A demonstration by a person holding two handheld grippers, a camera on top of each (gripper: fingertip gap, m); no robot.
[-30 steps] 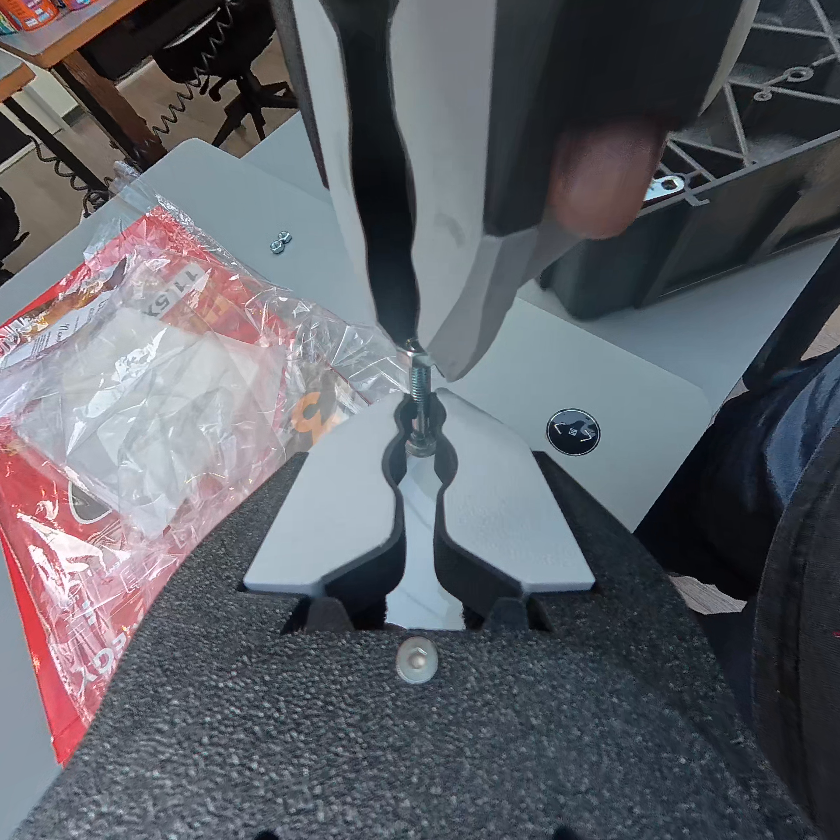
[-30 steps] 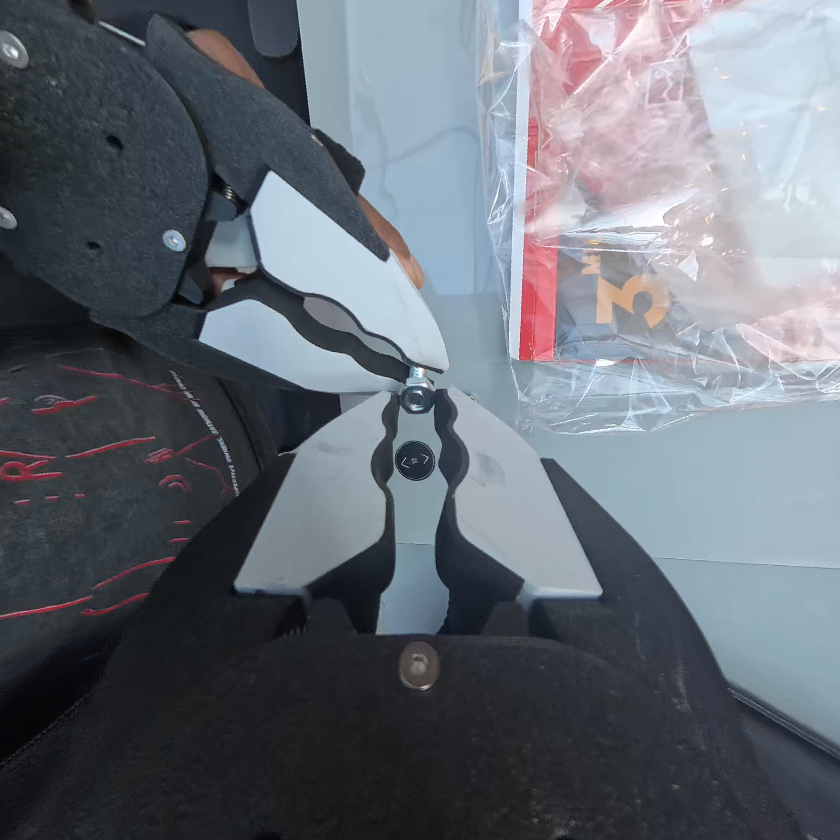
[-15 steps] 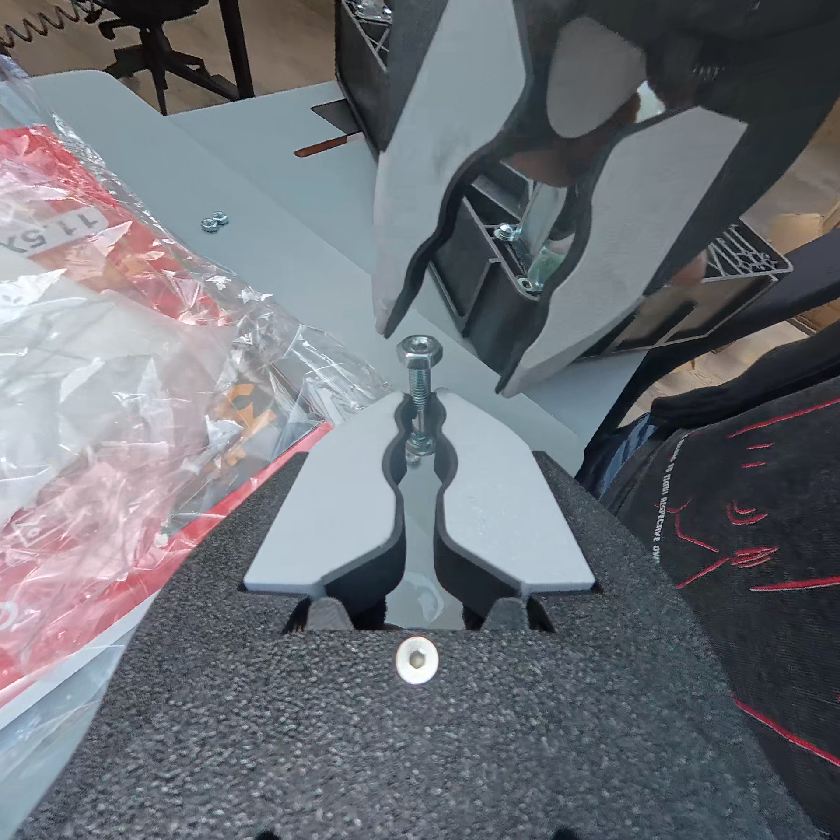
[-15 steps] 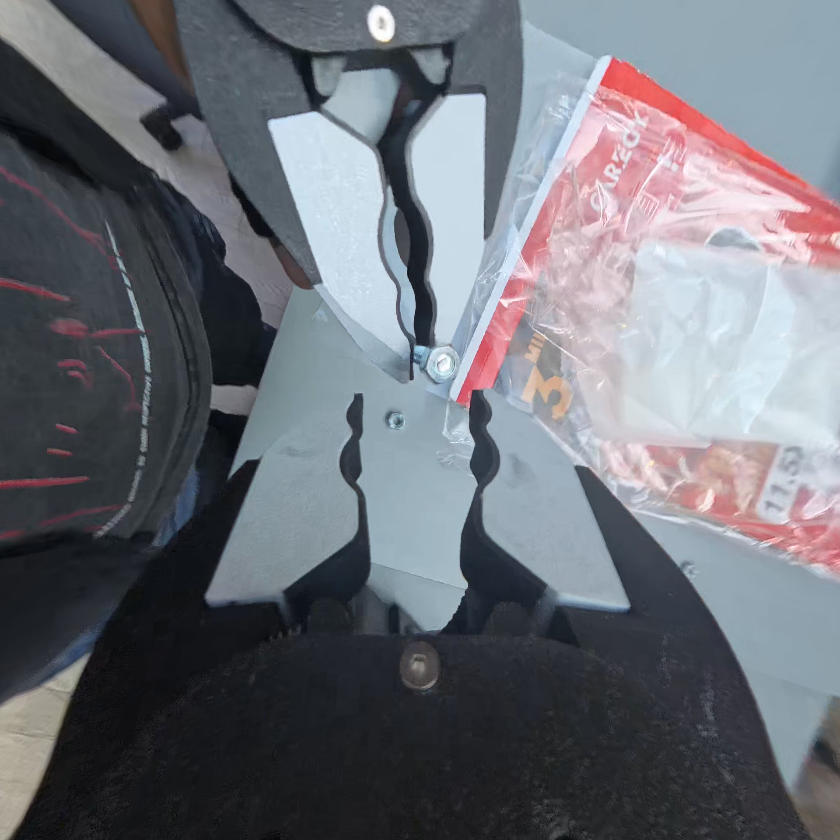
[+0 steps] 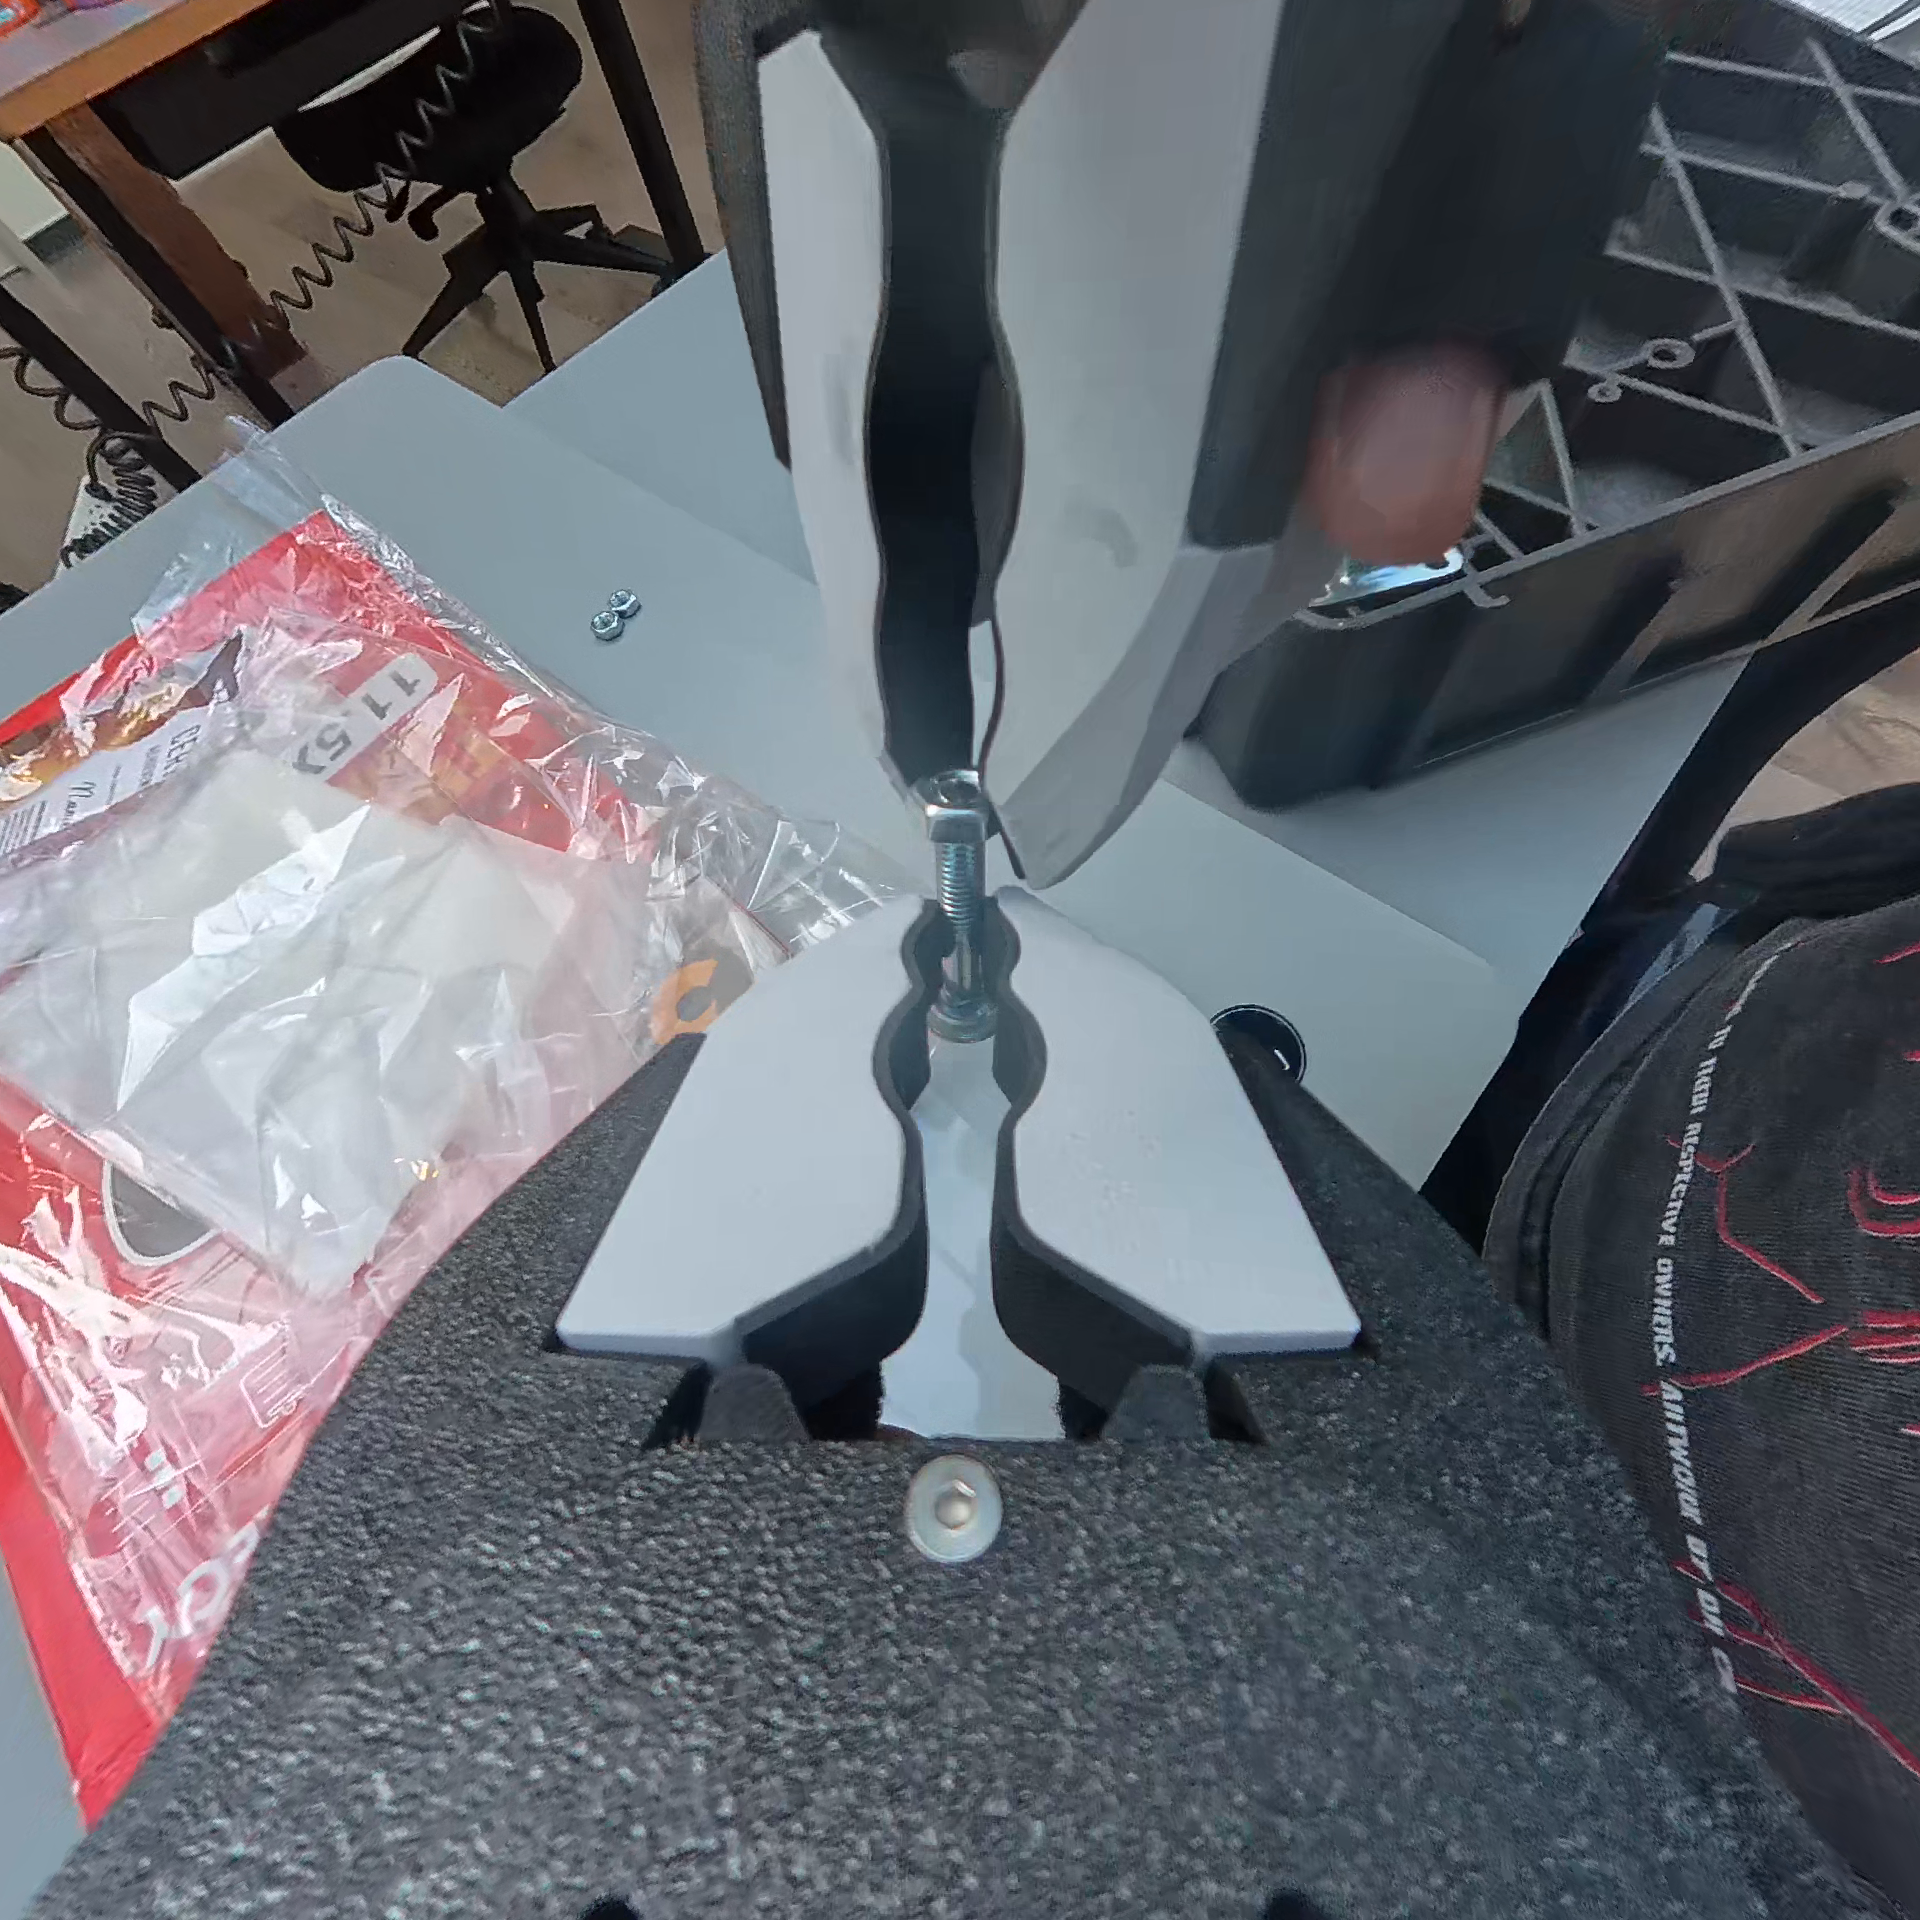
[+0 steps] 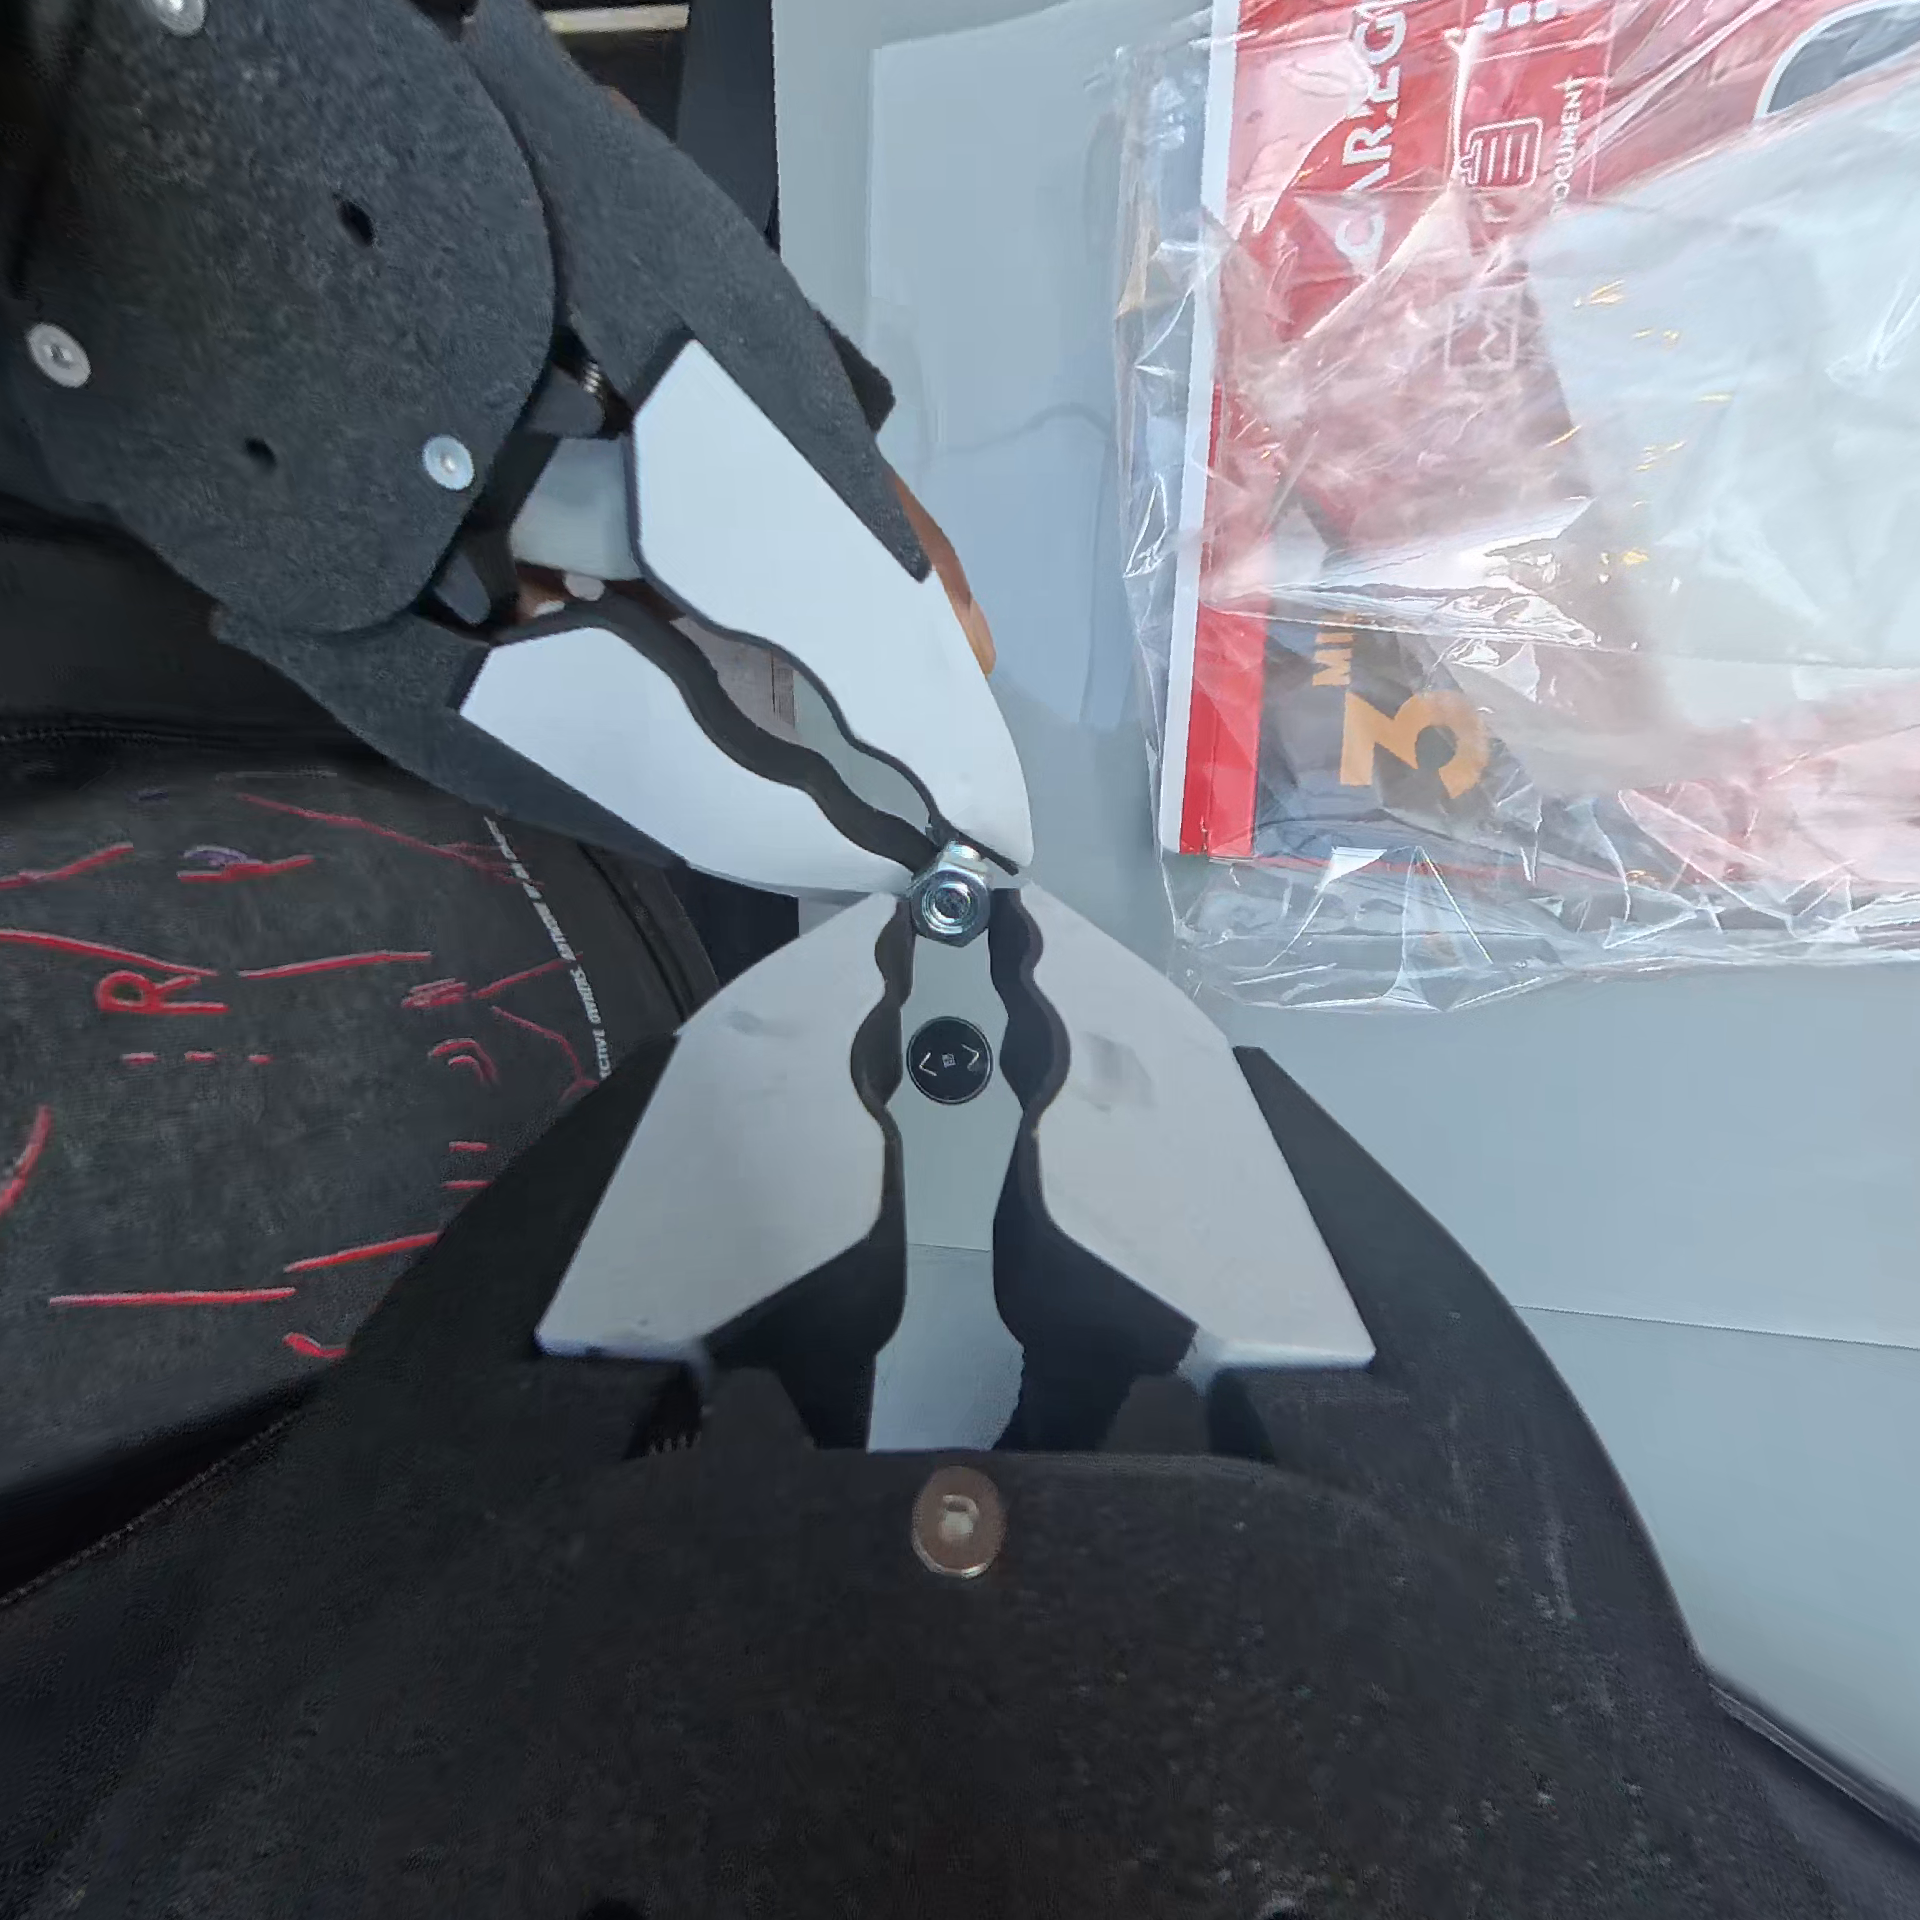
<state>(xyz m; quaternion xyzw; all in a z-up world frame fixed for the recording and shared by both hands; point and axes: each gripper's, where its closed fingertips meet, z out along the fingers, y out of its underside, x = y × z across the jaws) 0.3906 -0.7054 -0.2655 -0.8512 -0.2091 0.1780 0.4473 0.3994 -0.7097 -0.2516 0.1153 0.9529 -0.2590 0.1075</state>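
My left gripper (image 5: 961, 916) is shut on a silver bolt (image 5: 956, 883), gripping its lower end, so the threaded shaft sticks out past the fingertips. A hex nut (image 5: 952, 819) sits on the far end of the bolt. My right gripper (image 6: 951, 920) comes from the opposite side and is shut on that nut (image 6: 948, 906). In the left wrist view its fingertips (image 5: 1049, 831) meet mine over the grey table (image 5: 1351, 935). The left gripper's fingers (image 6: 831, 665) reach in from the upper left in the right wrist view. A fingertip (image 5: 1392, 447) shows on the right gripper's handle.
A red package in a crumpled clear bag (image 5: 312, 987) lies to the left; it also shows in the right wrist view (image 6: 1507, 520). Two loose nuts (image 5: 613, 615) lie beyond it. A black plastic crate (image 5: 1662, 416) stands at the back right. A round black button (image 6: 949, 1058) sits in the table. A person's dark clothing (image 5: 1766, 1351) is close by. The grippers are tip to tip, or close to it.
Half a second ago the right gripper was open and clear of the bolt. Now it has closed on the nut at the bolt's end, as it was one second ago.
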